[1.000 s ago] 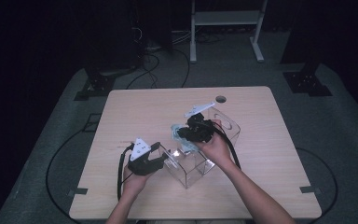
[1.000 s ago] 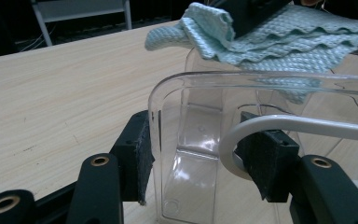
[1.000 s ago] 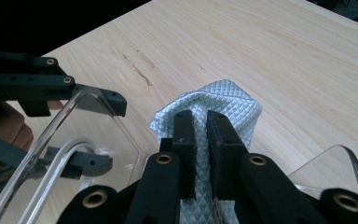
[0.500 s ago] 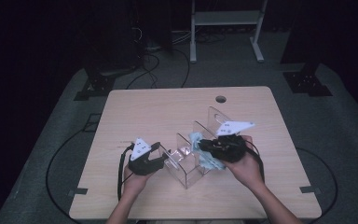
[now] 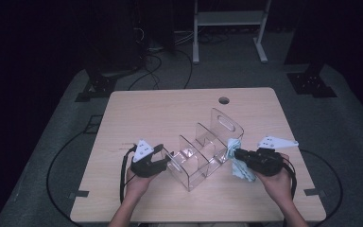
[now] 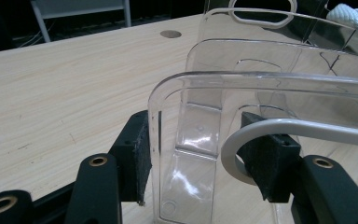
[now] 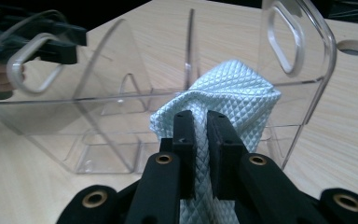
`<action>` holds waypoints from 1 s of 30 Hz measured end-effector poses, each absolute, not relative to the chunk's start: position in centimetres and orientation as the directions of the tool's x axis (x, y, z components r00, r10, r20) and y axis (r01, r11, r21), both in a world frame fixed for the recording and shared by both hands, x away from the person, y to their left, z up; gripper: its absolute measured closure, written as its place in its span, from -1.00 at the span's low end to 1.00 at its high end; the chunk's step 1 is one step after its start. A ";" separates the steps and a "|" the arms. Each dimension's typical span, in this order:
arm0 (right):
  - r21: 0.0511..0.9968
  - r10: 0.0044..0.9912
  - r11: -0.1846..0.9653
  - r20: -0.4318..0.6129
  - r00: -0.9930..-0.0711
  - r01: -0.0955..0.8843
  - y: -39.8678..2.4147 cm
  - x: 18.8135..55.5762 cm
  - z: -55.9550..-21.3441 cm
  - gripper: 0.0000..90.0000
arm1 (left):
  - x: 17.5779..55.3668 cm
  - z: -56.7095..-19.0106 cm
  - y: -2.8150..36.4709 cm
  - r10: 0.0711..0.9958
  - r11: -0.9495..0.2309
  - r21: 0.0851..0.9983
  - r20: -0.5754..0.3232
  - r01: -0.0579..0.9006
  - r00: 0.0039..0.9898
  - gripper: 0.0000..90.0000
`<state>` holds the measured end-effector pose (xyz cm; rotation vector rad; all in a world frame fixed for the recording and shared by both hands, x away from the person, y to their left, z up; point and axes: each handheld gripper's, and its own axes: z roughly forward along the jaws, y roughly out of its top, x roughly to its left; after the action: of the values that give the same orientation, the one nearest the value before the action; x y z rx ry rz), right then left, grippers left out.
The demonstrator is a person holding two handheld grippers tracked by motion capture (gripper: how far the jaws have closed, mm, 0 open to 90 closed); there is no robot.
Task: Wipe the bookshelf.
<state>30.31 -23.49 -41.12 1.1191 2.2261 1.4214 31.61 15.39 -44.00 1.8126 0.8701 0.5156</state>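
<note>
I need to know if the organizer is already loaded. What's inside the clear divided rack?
The rack's compartments look empty through the clear walls. The cloth sits outside its side wall, pinched by the right gripper; that cloth hides a little of the interior behind it.

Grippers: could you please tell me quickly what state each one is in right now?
Left gripper: closed on the clear acrylic organizer's end wall.
Right gripper: closed on the light-blue cloth.

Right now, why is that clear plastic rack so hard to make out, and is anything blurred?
High view: dark room, lit table, clear rack nearly vanishes. Left gripper view: glare streaks on the rack's wall. Right gripper view: cloth sharp, the far hand-held gripper blurred behind plastic.
</note>
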 end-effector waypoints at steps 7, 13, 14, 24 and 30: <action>0.863 0.729 0.207 0.177 -0.661 0.460 -22.9 31.9 -42.8 0.78 | 31.7 -44.0 15.5 0.756 -0.223 0.919 -0.048 0.326 0.653 0.01; 0.869 0.740 0.192 0.178 -0.649 0.457 -22.9 32.3 -43.6 0.73 | 31.7 -44.0 15.5 0.755 -0.223 0.919 -0.047 0.324 0.654 0.01; 0.870 0.739 0.186 0.183 -0.648 0.457 -22.9 32.4 -43.7 0.73 | 31.7 -44.0 15.4 0.756 -0.222 0.920 -0.048 0.324 0.653 0.01; 0.867 0.710 0.134 0.254 -0.657 0.480 -23.5 33.9 -44.8 0.59 | 31.7 -43.9 15.4 0.751 -0.226 0.919 -0.047 0.324 0.658 0.02; 0.870 0.694 0.127 0.266 -0.670 0.477 -23.2 34.9 -45.2 0.82 | 31.7 -43.9 15.4 0.750 -0.221 0.919 -0.053 0.326 0.660 0.01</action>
<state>34.90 -23.17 -45.22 1.1618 2.1960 1.5668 31.73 15.39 -43.88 1.8127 0.8582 0.4978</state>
